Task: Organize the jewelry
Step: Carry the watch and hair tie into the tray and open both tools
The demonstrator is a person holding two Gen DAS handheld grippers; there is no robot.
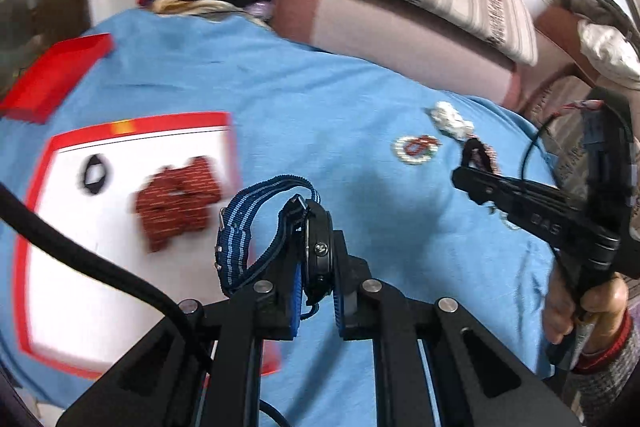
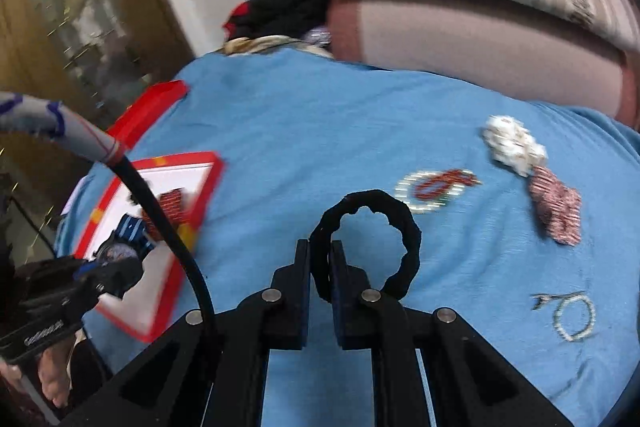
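A shallow red-rimmed box with a white floor [image 1: 120,129] lies on the light blue cloth [image 1: 340,115] at 9 o'clock in the left wrist view. It holds 2 things: a black scalloped ring-shaped band [image 1: 95,174] and, just beside it toward 3 o'clock, a dark red woven band [image 1: 176,207]. A flat red lid [image 1: 56,75] lies at 11 o'clock of the box, apart from it.

The left gripper [image 1: 318,267] is nearly closed on the dark round case of a wristwatch with a blue striped fabric strap [image 1: 244,227]. The case stands on edge between the pads, and the strap loops out toward 10 o'clock, above the box's near corner.

The right gripper [image 2: 320,267] is nearly closed on the rim of a second black scalloped ring-shaped band [image 2: 404,227], which stands upright, its opening facing the camera, above the cloth.

Loose on the cloth at 1 to 3 o'clock lie a white beaded ring with a red piece [image 2: 434,189], a white crumpled scrunchie [image 2: 512,145], a red-and-white patterned scrunchie [image 2: 556,207] and a thin pale bracelet [image 2: 574,315].
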